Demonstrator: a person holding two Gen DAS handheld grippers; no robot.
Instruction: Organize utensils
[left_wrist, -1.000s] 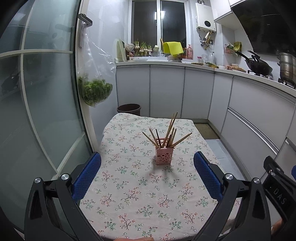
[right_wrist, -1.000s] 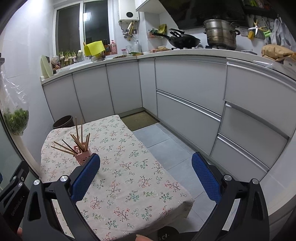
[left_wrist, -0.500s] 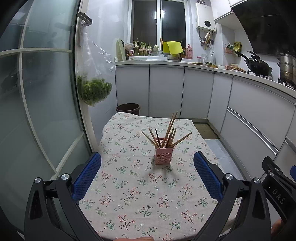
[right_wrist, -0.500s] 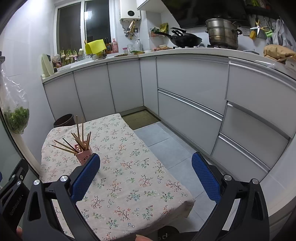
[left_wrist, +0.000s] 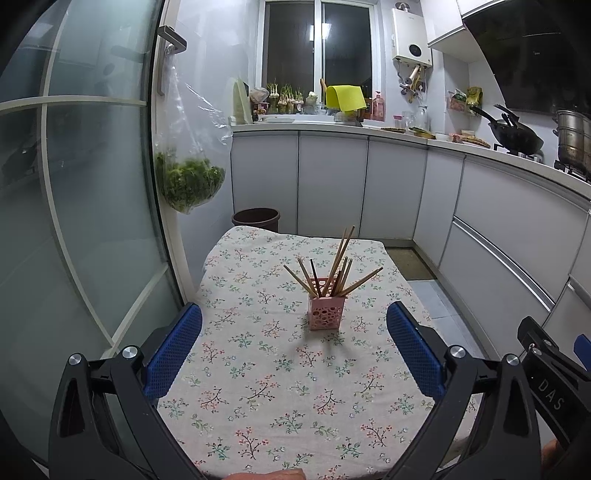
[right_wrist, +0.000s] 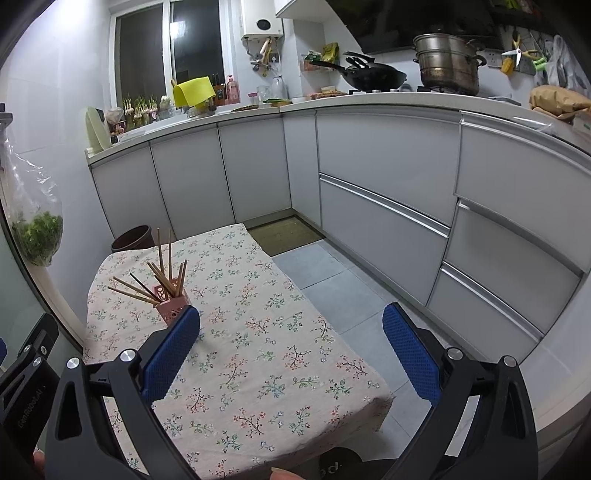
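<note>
A pink perforated holder (left_wrist: 325, 312) stands near the middle of the floral tablecloth (left_wrist: 266, 369) with several wooden chopsticks (left_wrist: 339, 258) fanned out of it. My left gripper (left_wrist: 294, 347) is open and empty, held back from the holder and above the near part of the table. The holder (right_wrist: 173, 309) and chopsticks (right_wrist: 162, 273) show at the left in the right wrist view. My right gripper (right_wrist: 291, 349) is open and empty, over the table's right edge. Its left finger (right_wrist: 170, 350) partly hides the holder.
A glass door (left_wrist: 74, 221) with a hanging bag of greens (left_wrist: 188, 181) stands left of the table. A brown bin (left_wrist: 255, 218) sits beyond the far edge. White cabinets (right_wrist: 388, 206) and tiled floor (right_wrist: 332, 280) lie to the right. The right gripper's body (left_wrist: 554, 384) shows at the left wrist view's edge.
Both views have shifted only slightly; the left gripper has risen a little. Both grippers stay open and empty, and the holder and chopsticks have not moved.
</note>
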